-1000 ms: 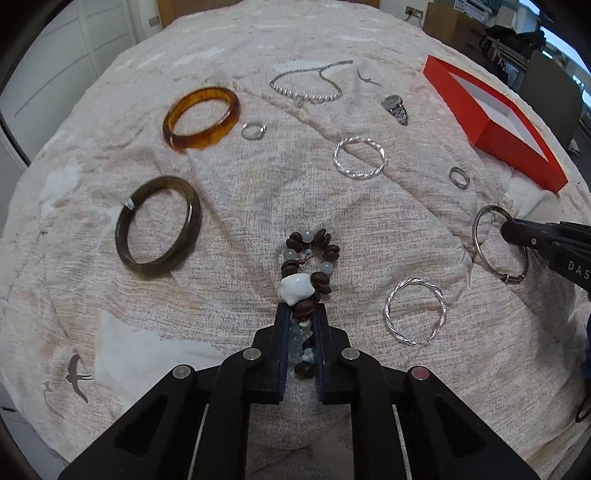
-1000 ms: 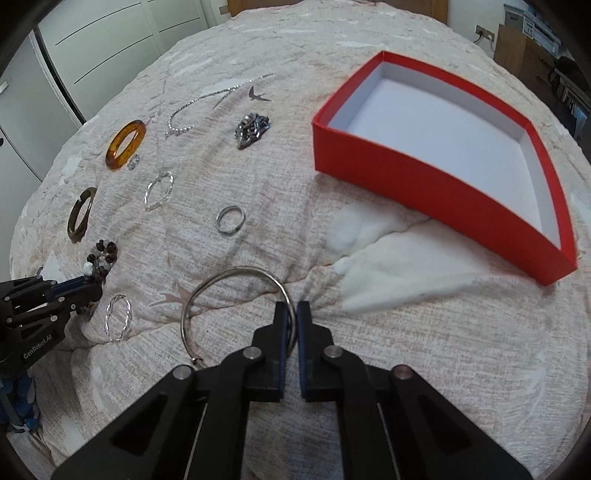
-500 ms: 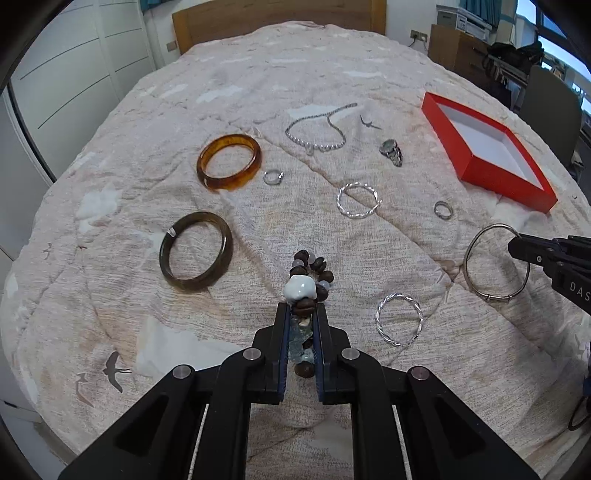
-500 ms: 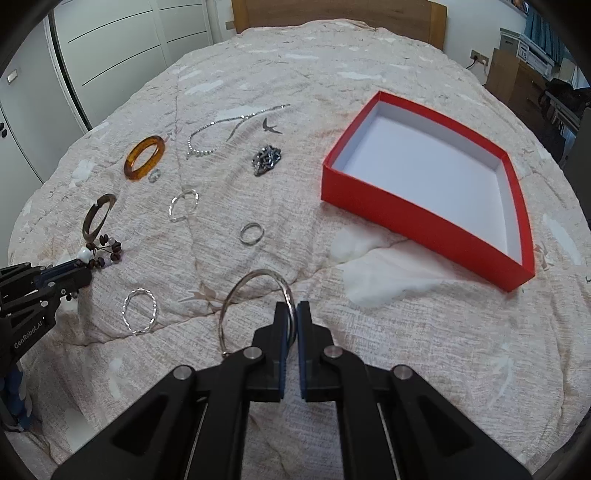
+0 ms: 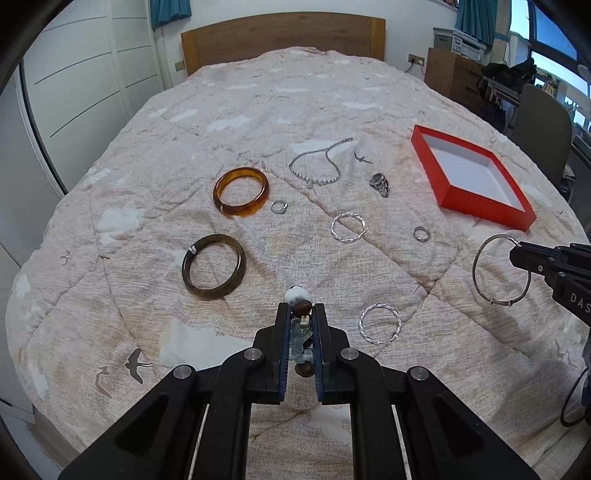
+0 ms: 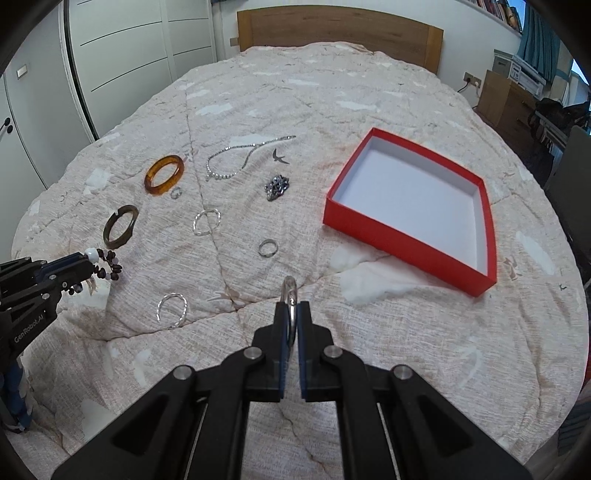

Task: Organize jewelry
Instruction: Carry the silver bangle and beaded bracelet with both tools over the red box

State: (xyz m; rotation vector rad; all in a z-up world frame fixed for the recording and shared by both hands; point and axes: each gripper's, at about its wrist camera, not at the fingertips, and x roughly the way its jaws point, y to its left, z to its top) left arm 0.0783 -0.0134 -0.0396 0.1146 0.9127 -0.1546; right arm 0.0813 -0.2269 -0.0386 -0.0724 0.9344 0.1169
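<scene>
My left gripper (image 5: pixel 299 314) is shut on a brown and white bead bracelet (image 5: pixel 300 300), held above the bed; it also shows in the right wrist view (image 6: pixel 105 264). My right gripper (image 6: pixel 291 308) is shut on a thin silver bangle (image 6: pixel 289 295), lifted off the quilt and seen edge-on; in the left wrist view the bangle (image 5: pixel 500 275) hangs from it at the right. An empty red box (image 6: pixel 406 240) with a white inside sits on the quilt to the right and further away.
On the quilt lie an amber bangle (image 5: pixel 241 191), a dark green bangle (image 5: pixel 213 266), two twisted silver bangles (image 5: pixel 348 227) (image 5: pixel 379 324), two small rings (image 5: pixel 279 206) (image 5: pixel 421 233), a bead necklace (image 5: pixel 317 166) and a dark chain piece (image 5: pixel 379 184). A headboard (image 5: pixel 282 35) stands behind.
Both grippers have risen and pulled back from the quilt, lifting the bead bracelet and the silver bangle clear of it. The silver bangle now hangs edge-on in the right gripper.
</scene>
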